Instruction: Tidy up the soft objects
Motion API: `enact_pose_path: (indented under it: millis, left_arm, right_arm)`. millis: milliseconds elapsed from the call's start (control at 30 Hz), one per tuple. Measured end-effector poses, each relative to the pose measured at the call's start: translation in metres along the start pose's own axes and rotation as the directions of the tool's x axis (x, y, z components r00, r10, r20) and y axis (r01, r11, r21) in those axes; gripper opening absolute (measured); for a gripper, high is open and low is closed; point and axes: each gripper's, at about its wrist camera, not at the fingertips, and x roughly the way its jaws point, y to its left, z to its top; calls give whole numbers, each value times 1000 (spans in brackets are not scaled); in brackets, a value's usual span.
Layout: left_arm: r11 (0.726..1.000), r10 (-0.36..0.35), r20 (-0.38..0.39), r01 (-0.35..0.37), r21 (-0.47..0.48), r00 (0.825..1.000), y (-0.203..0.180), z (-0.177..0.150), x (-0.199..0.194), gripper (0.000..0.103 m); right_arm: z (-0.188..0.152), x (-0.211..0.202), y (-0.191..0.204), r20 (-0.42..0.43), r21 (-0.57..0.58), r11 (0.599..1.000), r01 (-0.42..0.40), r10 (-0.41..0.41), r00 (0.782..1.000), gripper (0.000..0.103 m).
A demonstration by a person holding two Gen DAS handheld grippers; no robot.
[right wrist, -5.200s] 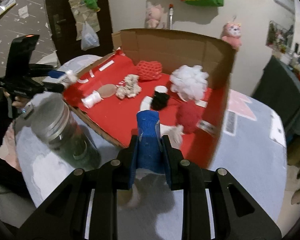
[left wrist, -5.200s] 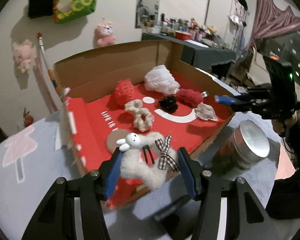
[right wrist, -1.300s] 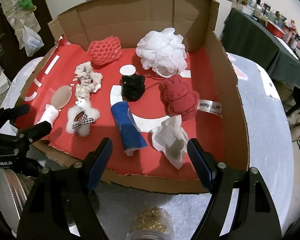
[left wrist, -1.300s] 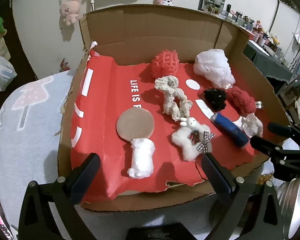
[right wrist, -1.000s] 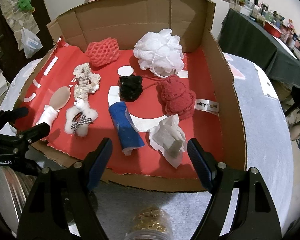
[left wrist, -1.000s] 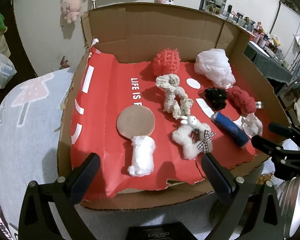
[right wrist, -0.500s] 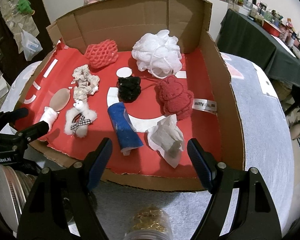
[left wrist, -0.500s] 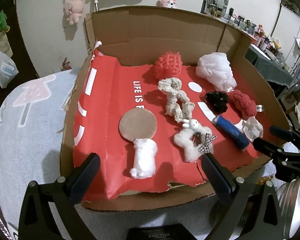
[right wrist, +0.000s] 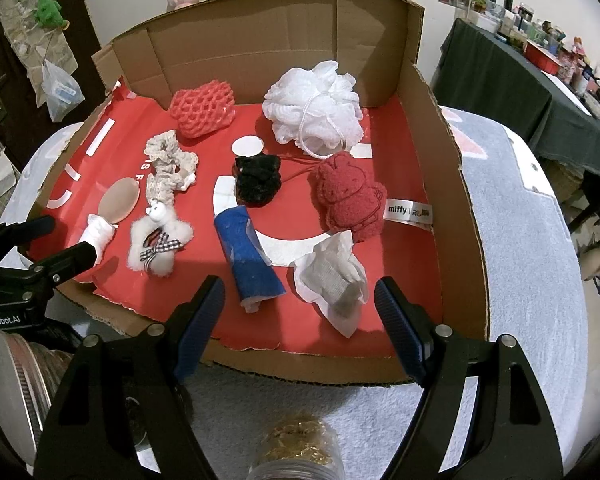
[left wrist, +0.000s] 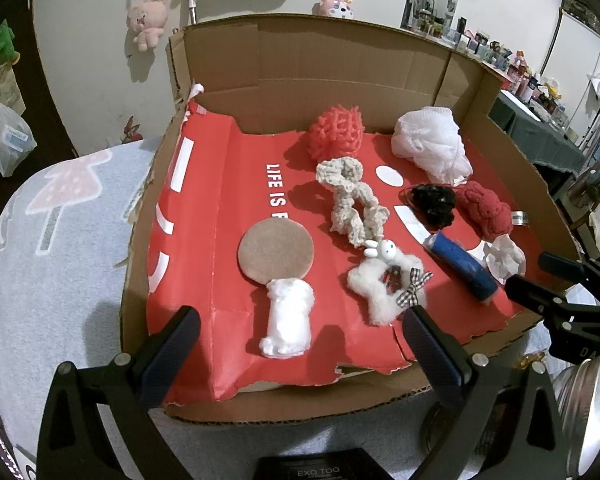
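Observation:
A cardboard box (left wrist: 340, 60) with a red liner holds several soft things. In the left wrist view my left gripper (left wrist: 300, 352) stands open and empty at the box's near edge, over a white cotton roll (left wrist: 288, 322) and beside a fluffy bunny clip (left wrist: 386, 284). In the right wrist view my right gripper (right wrist: 300, 320) is open and empty near a blue roll (right wrist: 248, 256) and crumpled tissue (right wrist: 332, 276). Further in lie a red plush (right wrist: 348, 196), black scrunchie (right wrist: 258, 180), white bath pouf (right wrist: 316, 108), red net foam (right wrist: 202, 108) and cream scrunchie (right wrist: 168, 168).
A metal-lidded jar (left wrist: 588, 400) stands on the pale blue cloth between the two grippers. A jar of gold pieces (right wrist: 296, 448) sits just under the right gripper. The box's tall walls (right wrist: 452, 184) close the back and right side. A brown round pad (left wrist: 275, 253) lies flat.
Five seconds ago the left gripper gripped the bunny clip and the right gripped the blue roll; both things now lie in the box, and both grippers are open and drawn back.

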Motion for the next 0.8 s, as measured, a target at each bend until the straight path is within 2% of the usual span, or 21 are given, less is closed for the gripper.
enact_pose_path:
  millis: [800]
  left_arm:
    - [1000, 1, 1, -1, 0, 1000, 0, 0, 0, 103]
  right_arm:
    - [3, -1, 1, 14, -3, 1000, -2, 2, 1000, 77]
